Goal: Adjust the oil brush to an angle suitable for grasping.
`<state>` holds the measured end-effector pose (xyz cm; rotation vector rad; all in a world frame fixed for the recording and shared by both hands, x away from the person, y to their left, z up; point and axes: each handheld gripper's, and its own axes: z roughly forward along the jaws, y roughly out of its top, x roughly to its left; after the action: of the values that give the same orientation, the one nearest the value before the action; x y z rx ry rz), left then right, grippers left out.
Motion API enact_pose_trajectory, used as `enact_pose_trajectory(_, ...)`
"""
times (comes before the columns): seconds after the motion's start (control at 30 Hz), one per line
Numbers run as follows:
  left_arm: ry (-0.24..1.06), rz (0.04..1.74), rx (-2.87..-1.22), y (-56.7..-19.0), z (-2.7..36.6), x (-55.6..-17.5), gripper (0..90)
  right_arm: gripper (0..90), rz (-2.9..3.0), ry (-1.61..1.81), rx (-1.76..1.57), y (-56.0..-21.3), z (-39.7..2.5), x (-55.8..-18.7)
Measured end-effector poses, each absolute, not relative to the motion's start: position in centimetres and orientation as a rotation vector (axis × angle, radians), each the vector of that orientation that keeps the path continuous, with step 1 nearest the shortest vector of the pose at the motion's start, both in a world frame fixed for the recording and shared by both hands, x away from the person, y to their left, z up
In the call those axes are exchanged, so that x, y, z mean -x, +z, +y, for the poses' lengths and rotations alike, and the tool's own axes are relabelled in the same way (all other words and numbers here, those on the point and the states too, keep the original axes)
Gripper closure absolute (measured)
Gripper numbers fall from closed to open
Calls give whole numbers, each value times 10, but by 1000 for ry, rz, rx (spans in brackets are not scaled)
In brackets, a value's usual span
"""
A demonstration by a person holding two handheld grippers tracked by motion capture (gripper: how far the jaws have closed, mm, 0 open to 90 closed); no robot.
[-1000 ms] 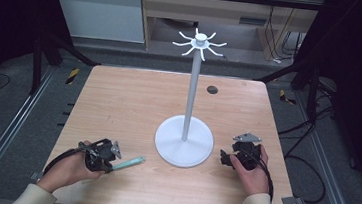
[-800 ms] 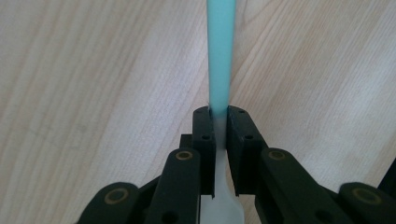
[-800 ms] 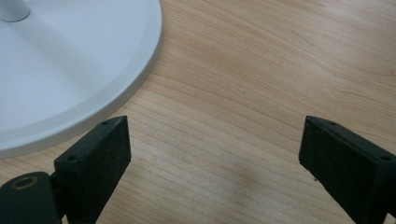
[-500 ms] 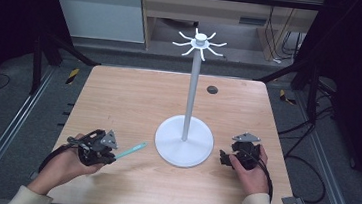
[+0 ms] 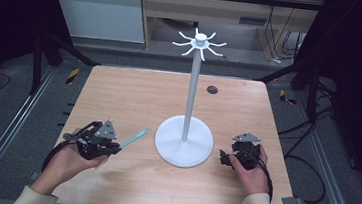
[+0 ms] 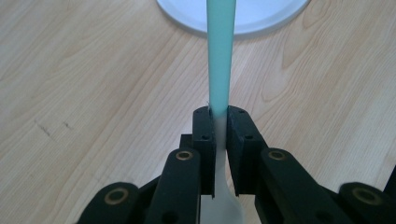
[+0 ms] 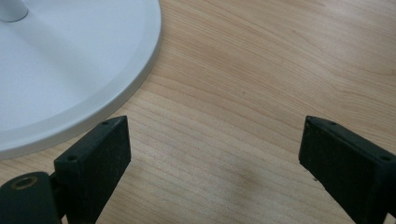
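Observation:
A white stand (image 5: 183, 141) with a round base, a tall pole and hooks at its top rises from the middle of the wooden table. My left gripper (image 5: 114, 146) is at the front left, shut on a utensil with a light teal handle (image 5: 134, 137) that points toward the stand's base. In the left gripper view the teal handle (image 6: 219, 56) runs straight up from between the closed jaws, and a white end (image 6: 219, 205) shows below them. My right gripper (image 5: 224, 158) rests at the front right, beside the base (image 7: 70, 70), open with nothing between its jaws.
A small dark round spot (image 5: 212, 89) marks the table behind the stand. Metal frame rails run along both sides of the table (image 5: 134, 92). Cables trail over the floor at the right.
My left gripper with the teal utensil has shifted left and slightly away from the stand, and the handle has tilted up a little. The right gripper has stayed put.

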<state>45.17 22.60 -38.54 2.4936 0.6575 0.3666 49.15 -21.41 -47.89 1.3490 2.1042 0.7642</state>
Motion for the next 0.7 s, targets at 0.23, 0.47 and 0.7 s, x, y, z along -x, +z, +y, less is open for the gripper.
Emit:
enact_pose_trajectory(0.23, 393, 650, -2449, -378, 218, -452, 822, 96, 2106, 765, -1346, -479, -213, -491)
enact_pose_trajectory(0.47, 444, 637, -2388, -360, 212, -453, 822, 97, 2106, 762, -1341, -479, -214, -492)
enact_pose_trajectory(0.7, 483, 614, -2330, -351, 203, -451, 822, 96, 2106, 763, -1342, -479, -214, -492)
